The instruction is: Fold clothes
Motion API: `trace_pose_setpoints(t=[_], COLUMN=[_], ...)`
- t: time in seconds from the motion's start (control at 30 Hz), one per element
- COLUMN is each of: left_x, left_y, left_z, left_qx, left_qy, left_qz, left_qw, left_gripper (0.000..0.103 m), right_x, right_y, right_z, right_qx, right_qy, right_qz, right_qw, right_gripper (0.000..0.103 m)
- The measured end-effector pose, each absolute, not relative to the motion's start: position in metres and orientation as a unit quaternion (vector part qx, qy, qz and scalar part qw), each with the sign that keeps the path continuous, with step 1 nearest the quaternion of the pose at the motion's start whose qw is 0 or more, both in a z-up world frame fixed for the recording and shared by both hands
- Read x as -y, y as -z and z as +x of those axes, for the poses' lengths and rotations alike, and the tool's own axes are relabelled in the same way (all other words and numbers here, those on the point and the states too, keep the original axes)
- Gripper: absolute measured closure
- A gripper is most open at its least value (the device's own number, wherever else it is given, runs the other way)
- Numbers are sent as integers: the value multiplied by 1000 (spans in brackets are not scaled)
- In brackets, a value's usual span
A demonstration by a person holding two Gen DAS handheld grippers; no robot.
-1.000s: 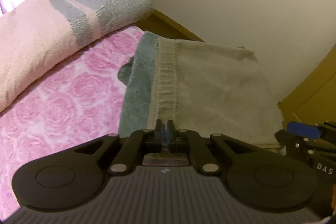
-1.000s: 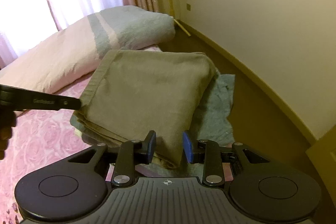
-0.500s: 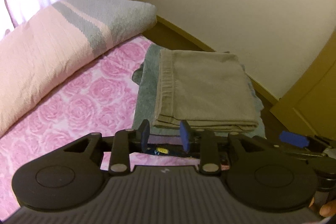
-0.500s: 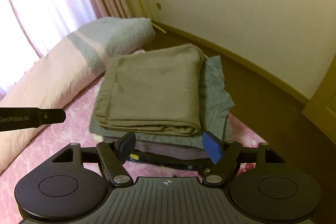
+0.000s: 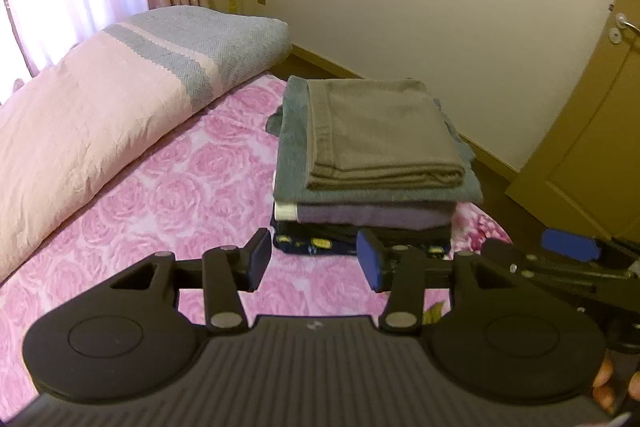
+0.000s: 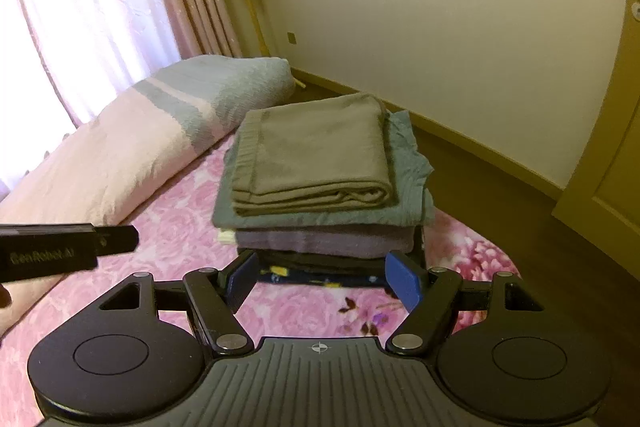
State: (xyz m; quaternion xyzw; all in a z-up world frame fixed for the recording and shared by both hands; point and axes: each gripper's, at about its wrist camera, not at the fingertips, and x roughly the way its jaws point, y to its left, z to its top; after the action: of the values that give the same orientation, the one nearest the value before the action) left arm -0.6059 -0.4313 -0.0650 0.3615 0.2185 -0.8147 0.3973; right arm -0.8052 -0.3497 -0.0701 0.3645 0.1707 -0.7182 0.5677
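**Folded stack set down, both grippers drawn clear**

- Rolled pink quilt with a grey-blue woven band (image 5: 120, 99): lies along the far left of the bed, near the curtain; not part of the pile.
- Bed sheet, pink rose print (image 5: 192, 195): bare in front of the grippers; no loose garment shows here.
- Left gripper (image 5: 312, 261): jaws have just been opening, now well apart; nothing between the fingers (image 5: 258, 259).
- Stack of folded clothes (image 6: 324, 195): sits near the bed's right edge. Top to bottom: taupe knit piece (image 5: 380, 135), teal piece, purple piece, dark patterned piece.
- Right gripper (image 6: 324, 279): jaws have just been opening, now wide; empty.

Step, as judged: placement finished, release made. Next move likely calls for finding another unfolded garment, none visible, or ending.
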Motion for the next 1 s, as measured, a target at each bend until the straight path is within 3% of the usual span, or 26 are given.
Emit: trace_pose_setpoints(t=[0.3,0.77,1.0], left_x=[386,339,325], left_y=[56,52,47], left_z=[-560,-530,-535], left_qx=[-222,-245,-258], left_qy=[822,822,807], left_qz=[347,340,347], left_qw=[393,387,402], left_gripper=[40,39,39], right_x=[299,240,233], right_y=[53,41,42], right_z=[-768,-748,-755], right_qx=[-169,-143,-178], right_qy=[730,746,729], right_qz=[352,340,354], right_qw=[562,554,559], right_gripper=[30,30,30])
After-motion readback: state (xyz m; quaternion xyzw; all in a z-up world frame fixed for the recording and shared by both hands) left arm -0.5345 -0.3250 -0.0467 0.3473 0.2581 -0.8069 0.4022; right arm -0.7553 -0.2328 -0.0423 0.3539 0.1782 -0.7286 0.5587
